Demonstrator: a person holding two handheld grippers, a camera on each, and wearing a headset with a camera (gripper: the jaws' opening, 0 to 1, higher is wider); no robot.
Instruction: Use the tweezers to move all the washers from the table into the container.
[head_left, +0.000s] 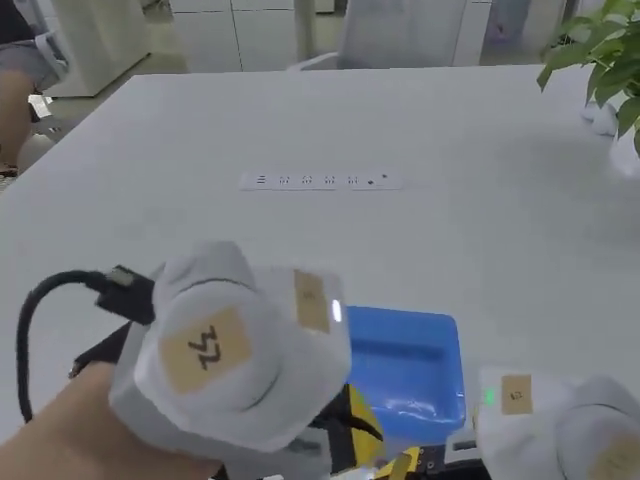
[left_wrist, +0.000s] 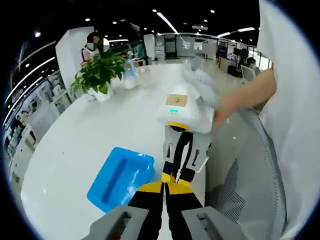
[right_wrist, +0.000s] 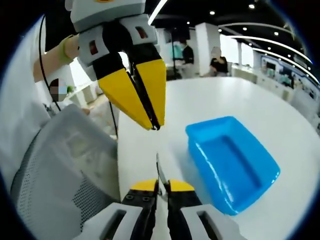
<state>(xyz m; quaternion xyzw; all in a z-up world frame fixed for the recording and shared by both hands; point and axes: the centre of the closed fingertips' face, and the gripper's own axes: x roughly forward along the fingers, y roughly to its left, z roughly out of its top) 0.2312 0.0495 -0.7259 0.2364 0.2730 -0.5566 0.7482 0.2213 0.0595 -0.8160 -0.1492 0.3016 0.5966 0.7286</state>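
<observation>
Right gripper view has the right gripper (right_wrist: 161, 189) pressed shut on the tweezers (right_wrist: 159, 170), whose thin blade sticks out ahead of the jaws, likely so that the fine tip, not the broad jaws, does the picking. Just ahead of that tip hangs the left gripper (right_wrist: 152, 122), its yellow jaws together on nothing discernible and pointed back at the tweezers, probably to steady or reseat them. The blue container (right_wrist: 230, 160) lies on the white table (right_wrist: 225, 100) close beside the right gripper's jaws, on their right, near enough for a short carry.
</observation>
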